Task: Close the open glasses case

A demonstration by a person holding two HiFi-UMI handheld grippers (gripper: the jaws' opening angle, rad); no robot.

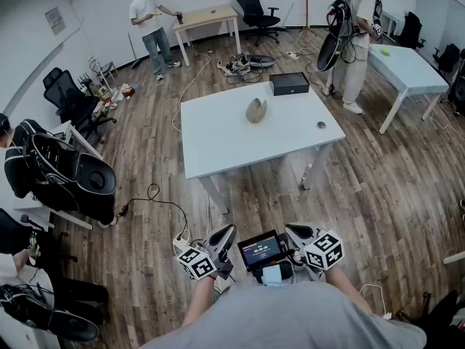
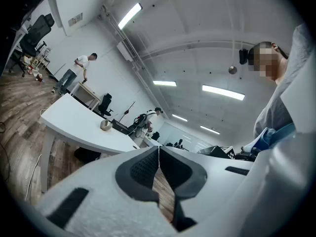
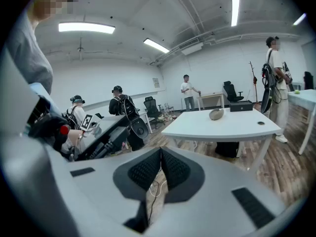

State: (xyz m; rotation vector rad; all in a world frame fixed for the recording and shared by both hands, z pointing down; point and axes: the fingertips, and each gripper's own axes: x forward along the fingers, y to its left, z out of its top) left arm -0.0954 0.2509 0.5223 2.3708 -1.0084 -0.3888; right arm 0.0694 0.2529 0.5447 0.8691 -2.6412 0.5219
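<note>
A: 2 grippers up close: left gripper [image 2: 159, 149] and right gripper [image 3: 161, 152], jaws pressed together, nothing between.

B: And the tan oval glasses case [image 1: 256, 110] sits mid white rectangular table [image 1: 218, 151], well apart; lid too small to read.

glasses case [image 1: 256, 110] | tan, oval | open | middle of white table [image 1: 218, 151]

Grey shirt [image 1: 290, 318]; left tool [image 2: 159, 152], right tool [image 3: 161, 153] white; black pads [image 2: 142, 169]; marker cubes [image 1: 196, 262].
</note>
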